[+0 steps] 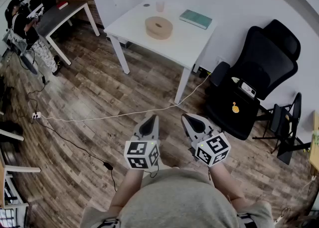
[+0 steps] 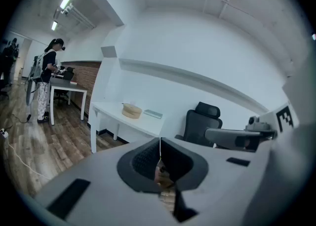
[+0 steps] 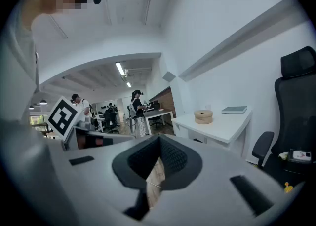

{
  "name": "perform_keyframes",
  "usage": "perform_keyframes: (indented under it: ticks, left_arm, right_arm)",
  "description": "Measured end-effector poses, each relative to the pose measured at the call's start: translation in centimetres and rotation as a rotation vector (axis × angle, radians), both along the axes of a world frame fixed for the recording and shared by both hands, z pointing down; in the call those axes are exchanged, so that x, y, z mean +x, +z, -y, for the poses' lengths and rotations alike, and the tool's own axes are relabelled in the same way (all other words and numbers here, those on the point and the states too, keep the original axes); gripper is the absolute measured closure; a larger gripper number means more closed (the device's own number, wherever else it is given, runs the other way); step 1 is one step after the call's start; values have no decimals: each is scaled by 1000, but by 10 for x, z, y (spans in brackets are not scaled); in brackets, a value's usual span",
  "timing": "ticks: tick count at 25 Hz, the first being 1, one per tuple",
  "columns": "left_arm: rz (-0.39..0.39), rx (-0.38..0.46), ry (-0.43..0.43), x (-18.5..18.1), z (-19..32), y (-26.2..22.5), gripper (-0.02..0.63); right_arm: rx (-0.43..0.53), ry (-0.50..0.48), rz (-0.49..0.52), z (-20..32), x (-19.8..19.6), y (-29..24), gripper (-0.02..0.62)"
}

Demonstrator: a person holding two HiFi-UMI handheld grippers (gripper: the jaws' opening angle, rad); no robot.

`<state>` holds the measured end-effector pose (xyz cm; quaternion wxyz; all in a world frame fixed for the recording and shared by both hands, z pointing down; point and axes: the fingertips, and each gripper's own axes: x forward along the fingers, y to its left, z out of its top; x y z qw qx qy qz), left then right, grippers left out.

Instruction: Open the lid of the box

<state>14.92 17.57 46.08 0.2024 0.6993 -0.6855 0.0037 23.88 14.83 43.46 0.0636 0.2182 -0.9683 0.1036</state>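
Note:
A round tan box with a lid (image 1: 159, 27) sits on a white table (image 1: 189, 43) well ahead of me; it also shows small in the left gripper view as the box (image 2: 131, 110) and in the right gripper view as the box (image 3: 203, 116). My left gripper (image 1: 151, 120) and right gripper (image 1: 188, 120) hang side by side over the wooden floor, far short of the table. Both have their jaws pressed together with nothing between them. In its own view the left gripper (image 2: 159, 143) shows a closed seam, as does the right gripper (image 3: 158, 141).
A teal book (image 1: 196, 19) and a small cup (image 1: 159, 6) lie on the table. A black office chair (image 1: 251, 87) stands to the right. A white cable (image 1: 119, 115) runs across the floor. A person (image 1: 27, 30) stands at a dark desk (image 1: 62, 15) at far left.

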Motion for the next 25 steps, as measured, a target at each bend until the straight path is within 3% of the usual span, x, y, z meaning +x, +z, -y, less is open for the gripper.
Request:
perform_keyframes:
  ticks: [3, 6, 11, 25]
  left_arm:
    - [37, -39, -23, 36, -39, 3, 598]
    - [56, -42, -60, 50, -62, -3, 598]
    - [70, -36, -76, 64, -93, -13, 598]
    - [89, 30, -91, 101, -109, -32, 598]
  right_arm:
    - [-10, -23, -12, -33, 41, -3, 601]
    - [-9, -25, 5, -49, 65, -7, 601]
    - [6, -26, 32, -75, 78, -18, 601]
    - [63, -63, 18, -104, 99, -27, 600]
